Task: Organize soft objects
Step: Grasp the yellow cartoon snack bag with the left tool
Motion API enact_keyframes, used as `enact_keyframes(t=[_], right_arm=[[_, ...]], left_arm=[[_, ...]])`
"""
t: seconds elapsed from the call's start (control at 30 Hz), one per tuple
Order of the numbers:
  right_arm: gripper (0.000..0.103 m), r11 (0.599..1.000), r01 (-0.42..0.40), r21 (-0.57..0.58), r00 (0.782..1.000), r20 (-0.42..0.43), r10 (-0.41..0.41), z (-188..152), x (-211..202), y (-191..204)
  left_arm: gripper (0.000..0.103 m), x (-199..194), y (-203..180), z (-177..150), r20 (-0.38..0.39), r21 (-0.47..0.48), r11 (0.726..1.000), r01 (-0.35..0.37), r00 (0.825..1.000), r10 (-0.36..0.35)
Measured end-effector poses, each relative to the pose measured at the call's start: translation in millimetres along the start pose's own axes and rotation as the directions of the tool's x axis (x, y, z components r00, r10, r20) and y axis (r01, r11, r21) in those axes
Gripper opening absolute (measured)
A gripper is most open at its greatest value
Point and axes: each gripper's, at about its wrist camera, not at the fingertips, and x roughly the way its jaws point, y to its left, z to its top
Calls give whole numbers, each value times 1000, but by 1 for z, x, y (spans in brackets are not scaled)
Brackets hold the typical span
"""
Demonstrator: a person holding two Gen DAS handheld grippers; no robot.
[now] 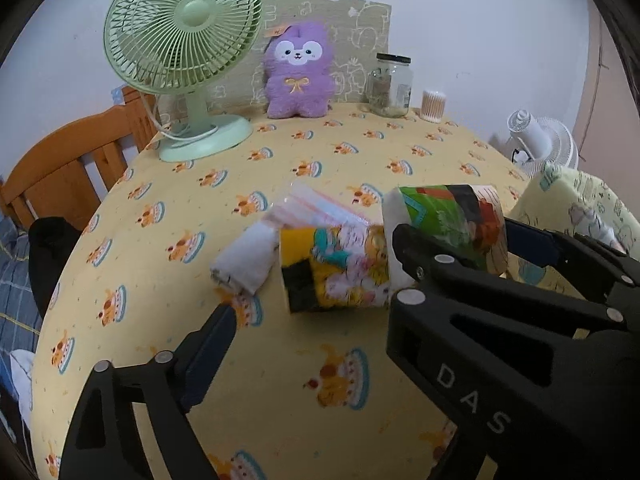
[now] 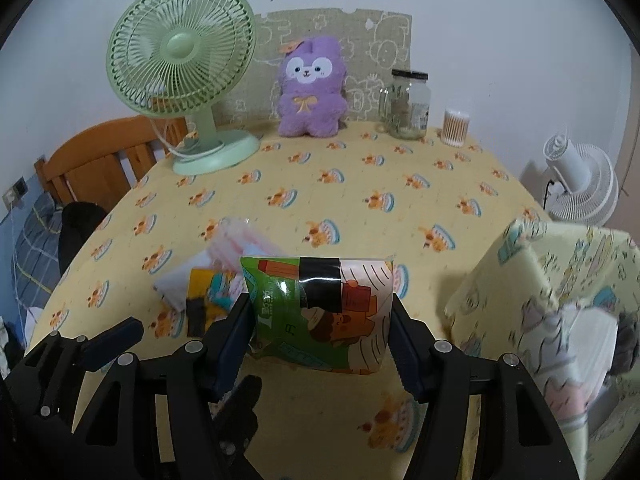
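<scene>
Nearest the cameras, right tongs (image 2: 320,320) gripped a green tissue pack (image 2: 320,312) just above the table (image 2: 360,208). Left tongs (image 1: 316,276) stood open, empty, around a yellow tissue pack (image 1: 336,268) lying beside a white cloth roll (image 1: 244,260). Farther back: green fan (image 2: 180,56), purple plush (image 2: 312,88), jar (image 2: 408,104).
</scene>
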Motion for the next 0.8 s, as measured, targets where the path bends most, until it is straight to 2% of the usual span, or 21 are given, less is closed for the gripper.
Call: enact_keyframes(t=[0.3,0.57,0.8], right_arm=[[66,1000,16,-7,1000,-23,-16,13,11,-11],[66,1000,31,3,997,-68,-31,10,27,-19],[66,999,41,21,990,-137,-38,4,45,-21]], left_arm=[[97,12,-11,20,-20,21,1000,23,1000,-22],[97,28,-13,20,-53,24,999,35,998,-34],[97,46,-10,18,-92,1,1000,13,996,-13]])
